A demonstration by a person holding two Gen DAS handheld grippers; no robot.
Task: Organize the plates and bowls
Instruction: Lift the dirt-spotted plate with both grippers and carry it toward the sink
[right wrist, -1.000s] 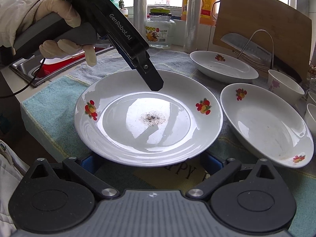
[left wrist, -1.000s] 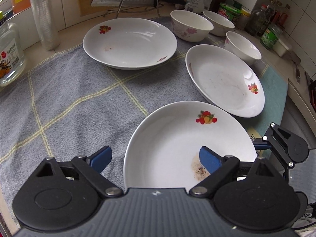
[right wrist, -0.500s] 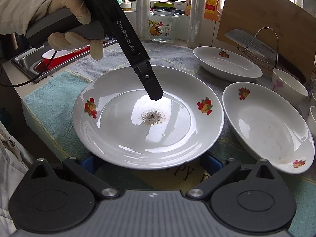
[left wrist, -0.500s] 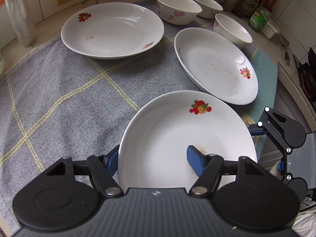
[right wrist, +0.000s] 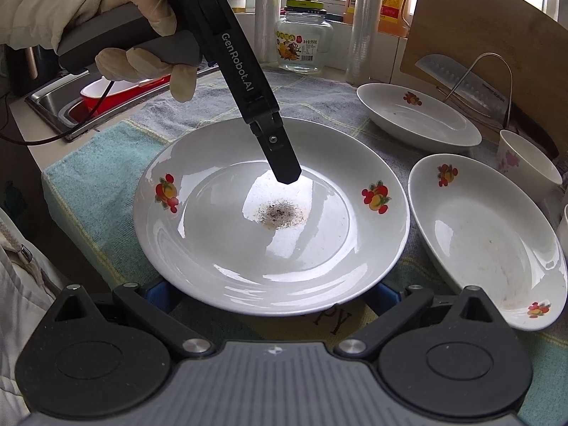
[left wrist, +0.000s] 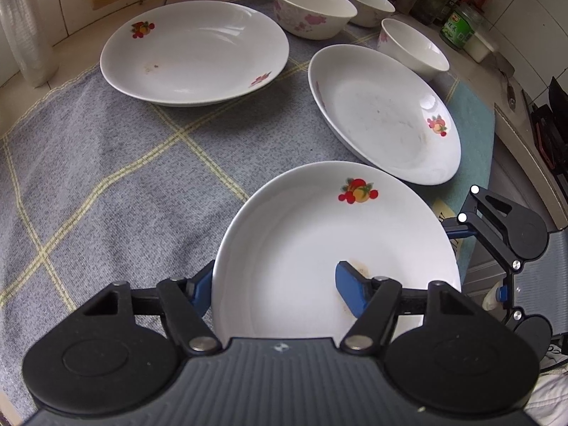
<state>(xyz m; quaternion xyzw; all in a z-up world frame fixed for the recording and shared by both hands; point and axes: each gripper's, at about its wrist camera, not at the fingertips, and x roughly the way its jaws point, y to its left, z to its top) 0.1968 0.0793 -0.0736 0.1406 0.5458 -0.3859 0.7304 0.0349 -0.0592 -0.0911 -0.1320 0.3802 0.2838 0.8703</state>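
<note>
A white plate (left wrist: 319, 248) with fruit prints and a dark stain lies nearest, on a grey checked cloth (left wrist: 106, 184). My left gripper (left wrist: 275, 284) is shut on its rim, one blue pad inside the dish and one outside. In the right wrist view its upper finger (right wrist: 280, 156) rests inside this plate (right wrist: 248, 248). My right gripper (right wrist: 273, 294) stands open, its pads partly hidden beneath the plate's near edge. A second plate (left wrist: 383, 117) and a third plate (left wrist: 195, 53) lie beyond. Behind them stand three bowls: one (left wrist: 312, 10), another (left wrist: 365, 3) and the last (left wrist: 411, 46).
A sink with a red basin (right wrist: 106, 96) lies at the left of the right wrist view. A glass jar (right wrist: 305, 46), a cutting board (right wrist: 497, 35) and a knife on a wire rack (right wrist: 461, 78) line the back. Jars and bottles (left wrist: 458, 25) crowd the corner.
My left gripper's jaws have closed onto the near plate's rim and it has tilted further down. The right gripper has stayed where it was.
</note>
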